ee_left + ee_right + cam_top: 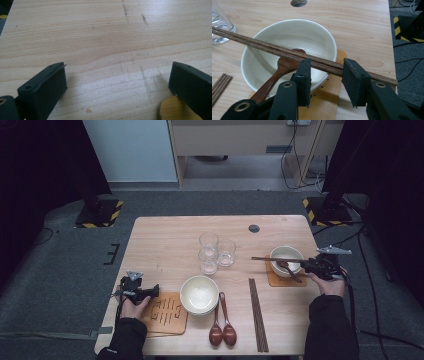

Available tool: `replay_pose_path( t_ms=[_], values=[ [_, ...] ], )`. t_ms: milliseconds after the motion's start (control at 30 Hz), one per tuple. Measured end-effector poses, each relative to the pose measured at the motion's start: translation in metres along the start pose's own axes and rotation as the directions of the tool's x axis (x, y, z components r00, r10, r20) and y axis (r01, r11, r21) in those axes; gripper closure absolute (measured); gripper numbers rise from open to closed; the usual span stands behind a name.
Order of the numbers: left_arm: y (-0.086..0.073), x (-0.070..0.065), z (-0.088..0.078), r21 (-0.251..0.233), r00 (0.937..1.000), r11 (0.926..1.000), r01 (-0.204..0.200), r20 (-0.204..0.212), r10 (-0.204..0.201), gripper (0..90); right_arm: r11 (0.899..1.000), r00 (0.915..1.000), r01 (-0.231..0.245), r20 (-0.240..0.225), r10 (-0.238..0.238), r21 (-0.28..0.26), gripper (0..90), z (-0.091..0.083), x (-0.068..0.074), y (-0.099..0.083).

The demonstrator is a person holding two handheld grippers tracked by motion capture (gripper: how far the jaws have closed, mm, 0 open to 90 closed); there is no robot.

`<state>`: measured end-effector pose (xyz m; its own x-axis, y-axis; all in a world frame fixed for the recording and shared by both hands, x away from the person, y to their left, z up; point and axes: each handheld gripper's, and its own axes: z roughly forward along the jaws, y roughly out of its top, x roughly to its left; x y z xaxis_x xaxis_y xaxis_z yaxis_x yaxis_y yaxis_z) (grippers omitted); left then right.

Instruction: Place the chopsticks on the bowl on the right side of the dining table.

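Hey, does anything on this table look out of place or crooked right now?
Mostly tidy. One pair of chopsticks lies slantwise across the rim of the right bowl, between the right gripper's open jaws. A spoon leans inside.

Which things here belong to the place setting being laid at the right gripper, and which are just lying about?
In the job: right gripper, chopsticks, bowl, spoon, mat.

Lying about: three glasses, stacked bowls, two spoons, spare chopsticks, left gripper.
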<state>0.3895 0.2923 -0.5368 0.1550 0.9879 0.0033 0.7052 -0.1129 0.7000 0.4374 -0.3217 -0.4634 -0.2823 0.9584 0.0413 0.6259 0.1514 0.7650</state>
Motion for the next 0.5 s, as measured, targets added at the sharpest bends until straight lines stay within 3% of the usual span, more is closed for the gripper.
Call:
replay_pose_path(
  t_ms=[500],
  values=[
    [0.0000, 0.0000, 0.0000, 0.000, 1.0000, 1.0000, 0.000, 0.000, 0.000, 0.2, 1.000, 1.0000, 0.006, -0.007, -0.006, -0.009, 54.9, 0.0037, -0.0012, 0.0019]
  ],
)
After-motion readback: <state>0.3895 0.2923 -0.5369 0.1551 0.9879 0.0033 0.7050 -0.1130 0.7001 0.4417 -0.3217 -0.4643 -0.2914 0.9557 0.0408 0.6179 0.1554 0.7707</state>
